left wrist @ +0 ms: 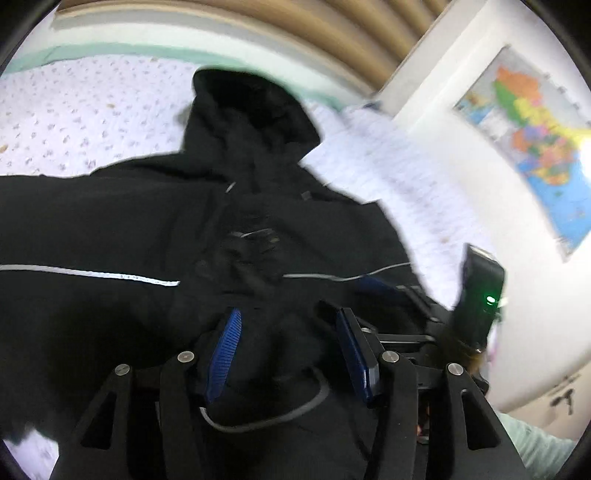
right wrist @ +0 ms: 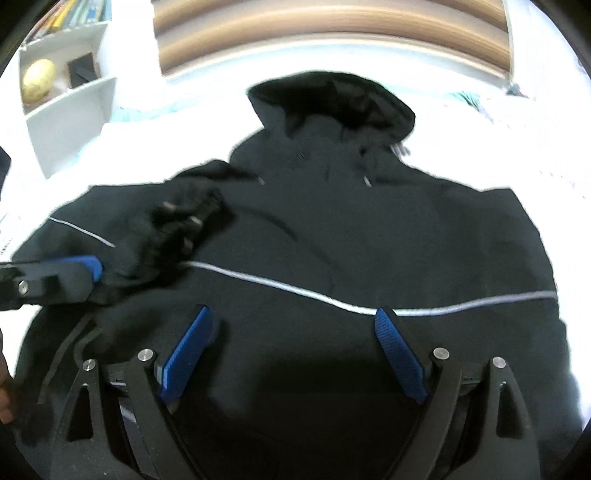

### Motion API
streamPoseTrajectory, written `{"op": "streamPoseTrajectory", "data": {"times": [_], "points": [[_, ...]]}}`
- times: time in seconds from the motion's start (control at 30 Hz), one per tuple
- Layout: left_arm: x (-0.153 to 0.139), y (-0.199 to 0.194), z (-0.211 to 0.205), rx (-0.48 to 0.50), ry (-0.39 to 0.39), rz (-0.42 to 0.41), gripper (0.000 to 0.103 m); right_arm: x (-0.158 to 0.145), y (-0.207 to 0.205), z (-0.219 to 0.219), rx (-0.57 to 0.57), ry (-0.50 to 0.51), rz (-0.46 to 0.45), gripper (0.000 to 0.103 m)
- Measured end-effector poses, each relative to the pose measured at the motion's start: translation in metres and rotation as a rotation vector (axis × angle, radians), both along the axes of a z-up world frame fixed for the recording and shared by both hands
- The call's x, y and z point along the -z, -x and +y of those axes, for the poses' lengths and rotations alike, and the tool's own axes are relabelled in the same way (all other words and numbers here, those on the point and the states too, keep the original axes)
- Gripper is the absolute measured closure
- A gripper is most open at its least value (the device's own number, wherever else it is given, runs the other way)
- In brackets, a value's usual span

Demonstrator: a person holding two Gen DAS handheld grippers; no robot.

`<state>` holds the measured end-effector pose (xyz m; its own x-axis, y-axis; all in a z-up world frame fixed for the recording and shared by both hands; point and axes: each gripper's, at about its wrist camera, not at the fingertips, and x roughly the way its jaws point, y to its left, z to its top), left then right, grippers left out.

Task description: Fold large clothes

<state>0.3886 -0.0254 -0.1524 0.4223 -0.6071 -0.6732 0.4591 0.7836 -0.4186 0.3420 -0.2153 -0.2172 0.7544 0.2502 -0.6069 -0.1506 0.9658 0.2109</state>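
Note:
A large black hooded jacket [right wrist: 369, 229] with a thin grey stripe lies spread on a white patterned bed cover, hood toward the headboard; it also shows in the left wrist view [left wrist: 147, 221]. My left gripper [left wrist: 288, 317] has its blue pads partly apart with black jacket fabric and a cord bunched between them; it shows at the left of the right wrist view [right wrist: 94, 269], against a sleeve folded onto the body. My right gripper [right wrist: 295, 321] is open and empty, hovering over the jacket's lower body; it appears in the left wrist view [left wrist: 406, 291].
The white dotted bed cover [left wrist: 74, 118] surrounds the jacket. A wooden headboard [right wrist: 332, 33] stands behind. A white shelf unit [right wrist: 70, 92] holds a yellow ball at the left. A coloured map [left wrist: 535, 140] hangs on the wall at the right.

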Motion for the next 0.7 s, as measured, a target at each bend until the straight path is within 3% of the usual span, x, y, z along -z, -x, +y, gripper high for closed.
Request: {"op": "streamPoseTrajectory", "data": {"times": [0.17,0.33,0.4,0.43,0.47,0.53,0.7], "points": [[-0.031,0.021,0.035,-0.097,-0.01,-0.097,0.048,-0.03,-0.007,0.018,-0.128,-0.138,0.067,0.012],[-0.05,0.031,0.082,-0.249,-0.104,-0.152,0.048,-0.031,-0.047,0.041,-0.165,-0.225,0.164,0.012],[-0.052,0.034,0.108,-0.316,-0.106,-0.148,0.048,-0.021,-0.064,0.044,-0.125,-0.268,0.224,0.013],[-0.053,0.034,0.118,-0.35,-0.109,-0.14,0.048,-0.014,-0.071,0.045,-0.113,-0.31,0.255,0.024],[-0.052,0.033,0.129,-0.385,-0.116,-0.132,0.048,-0.009,-0.078,0.047,-0.125,-0.357,0.274,0.048],[-0.052,0.033,0.145,-0.438,-0.134,-0.121,0.048,-0.013,-0.079,0.053,-0.153,-0.374,0.25,0.069],[-0.054,0.029,0.152,-0.467,-0.136,-0.126,0.048,-0.064,-0.042,0.053,-0.148,-0.216,0.057,0.073]]}}
